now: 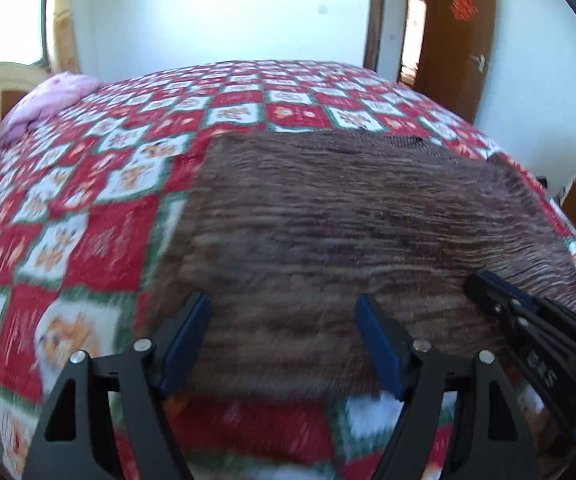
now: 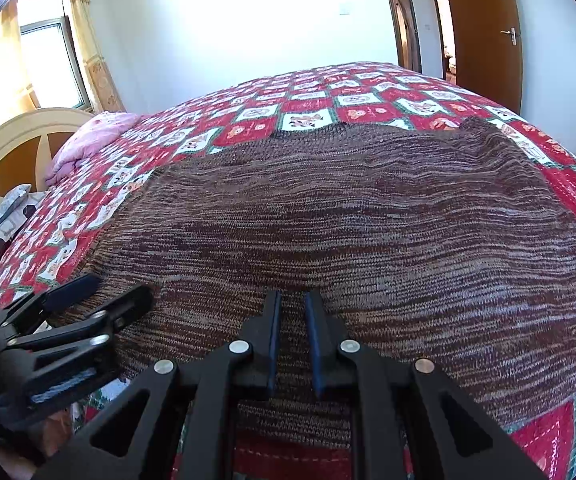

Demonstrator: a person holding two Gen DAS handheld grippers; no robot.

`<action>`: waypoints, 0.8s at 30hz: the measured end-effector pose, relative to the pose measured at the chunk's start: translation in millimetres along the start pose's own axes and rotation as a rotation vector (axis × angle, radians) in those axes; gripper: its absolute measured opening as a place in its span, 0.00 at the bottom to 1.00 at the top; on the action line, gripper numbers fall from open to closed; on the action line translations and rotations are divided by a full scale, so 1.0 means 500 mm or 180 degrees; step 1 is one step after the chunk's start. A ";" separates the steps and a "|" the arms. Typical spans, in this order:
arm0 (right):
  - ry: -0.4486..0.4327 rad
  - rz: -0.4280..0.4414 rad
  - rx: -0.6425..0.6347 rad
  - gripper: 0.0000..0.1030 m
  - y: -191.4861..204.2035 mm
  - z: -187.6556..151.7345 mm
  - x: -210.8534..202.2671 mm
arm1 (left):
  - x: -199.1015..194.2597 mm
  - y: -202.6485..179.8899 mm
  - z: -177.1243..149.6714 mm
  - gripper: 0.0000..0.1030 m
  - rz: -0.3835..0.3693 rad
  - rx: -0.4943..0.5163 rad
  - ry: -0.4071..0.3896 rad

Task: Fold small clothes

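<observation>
Garment: brown knitted sweater (image 2: 368, 232) lies spread flat on the patchwork bedspread (image 1: 88, 184), near hem toward both tools. Right gripper (image 2: 293, 344) is pinched on the hem; left gripper (image 1: 284, 344) stands wide apart above the knit, holding nothing. Recommended: left should seize the hem level with the right, so the fold lifts evenly.

The left hand-held gripper (image 1: 282, 316) is spread wide, its two blue-padded fingers (image 1: 186, 340) standing well apart and pointing forward and slightly down. The right hand-held gripper (image 2: 291, 312) has its fingers (image 2: 274, 340) drawn close, with only a narrow gap between the blue pads; whether they pinch anything cannot be told. The two sit side by side at about the same level: the right one shows at the right edge of the left wrist view, and the left one at the left edge of the right wrist view.
</observation>
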State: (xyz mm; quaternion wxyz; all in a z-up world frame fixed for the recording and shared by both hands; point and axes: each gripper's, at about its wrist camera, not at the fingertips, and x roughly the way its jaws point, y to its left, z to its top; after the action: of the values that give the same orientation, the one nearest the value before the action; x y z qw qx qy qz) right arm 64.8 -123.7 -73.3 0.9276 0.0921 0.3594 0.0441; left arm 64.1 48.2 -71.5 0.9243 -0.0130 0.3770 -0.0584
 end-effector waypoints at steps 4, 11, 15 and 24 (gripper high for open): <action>-0.0015 0.0018 0.0021 0.14 -0.003 -0.002 -0.002 | -0.032 0.069 -0.008 0.76 -0.0026 -0.0533 -0.0116; -0.0038 0.0061 0.0038 0.15 -0.007 -0.005 -0.002 | 0.026 0.118 0.024 0.75 -0.0277 -0.1178 0.0018; -0.0039 0.0094 0.0059 0.15 -0.010 -0.005 -0.002 | 0.047 0.105 0.035 0.75 -0.0298 -0.1258 -0.0020; -0.0039 0.0123 0.0068 0.17 -0.012 -0.005 -0.001 | 0.065 0.127 0.028 0.25 -0.0588 -0.1381 -0.0030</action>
State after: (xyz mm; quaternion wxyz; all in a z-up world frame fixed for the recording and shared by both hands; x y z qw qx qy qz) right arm 62.9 -129.3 -76.0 0.9277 0.1093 0.3523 0.0576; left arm 103.1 107.1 -88.2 0.8923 -0.2460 0.3736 -0.0602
